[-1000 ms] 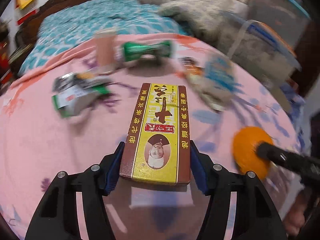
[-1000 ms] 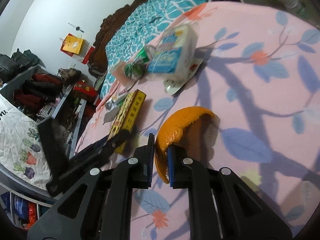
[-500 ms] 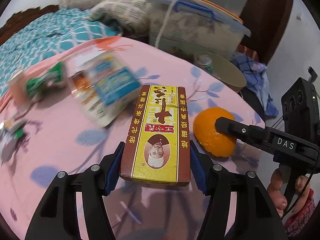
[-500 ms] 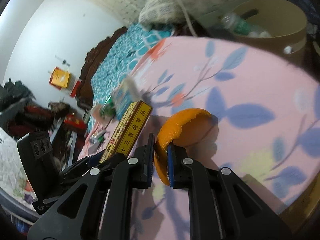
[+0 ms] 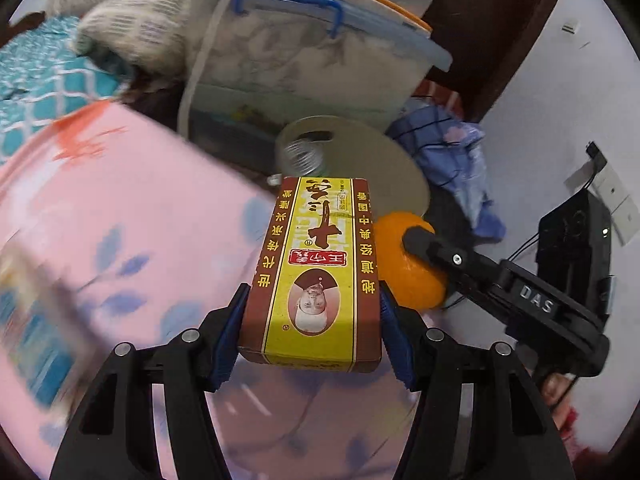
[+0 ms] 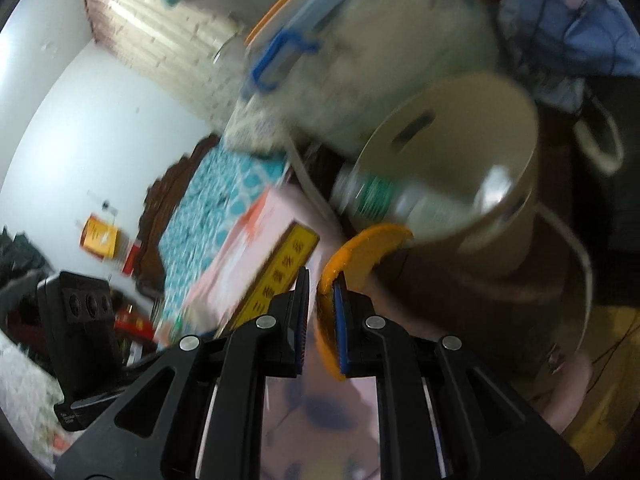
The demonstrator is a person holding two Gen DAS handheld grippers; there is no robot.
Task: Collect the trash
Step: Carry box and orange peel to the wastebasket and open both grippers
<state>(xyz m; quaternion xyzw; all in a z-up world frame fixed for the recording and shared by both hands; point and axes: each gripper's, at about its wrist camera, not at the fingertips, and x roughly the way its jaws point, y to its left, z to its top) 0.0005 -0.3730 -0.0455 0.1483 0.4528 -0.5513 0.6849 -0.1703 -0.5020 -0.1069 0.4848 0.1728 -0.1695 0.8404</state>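
Note:
My left gripper [image 5: 312, 328] is shut on a yellow and brown carton [image 5: 316, 268] held flat above the pink flowered cloth [image 5: 120, 216]. In the same view the right gripper's finger presses an orange peel [image 5: 404, 268] just right of the carton. The right wrist view shows my right gripper [image 6: 320, 320] shut on the curved orange peel [image 6: 360, 252], near the rim of a beige bin [image 6: 516, 196]. A clear plastic bottle with a green label [image 6: 384, 196] lies inside the bin. The carton [image 6: 276, 276] shows at the left of the peel.
A large clear storage box with a blue handle [image 5: 304, 56] stands behind the bin [image 5: 384, 172]. A blue cloth heap [image 5: 452, 152] lies right of it. A blurred packet [image 5: 36, 344] rests on the cloth at left. A bed with a teal cover [image 6: 204, 216] lies further back.
Both grippers have swung right across the table with their loads, away from the scattered packets. The bin and storage box have come much closer in both views.

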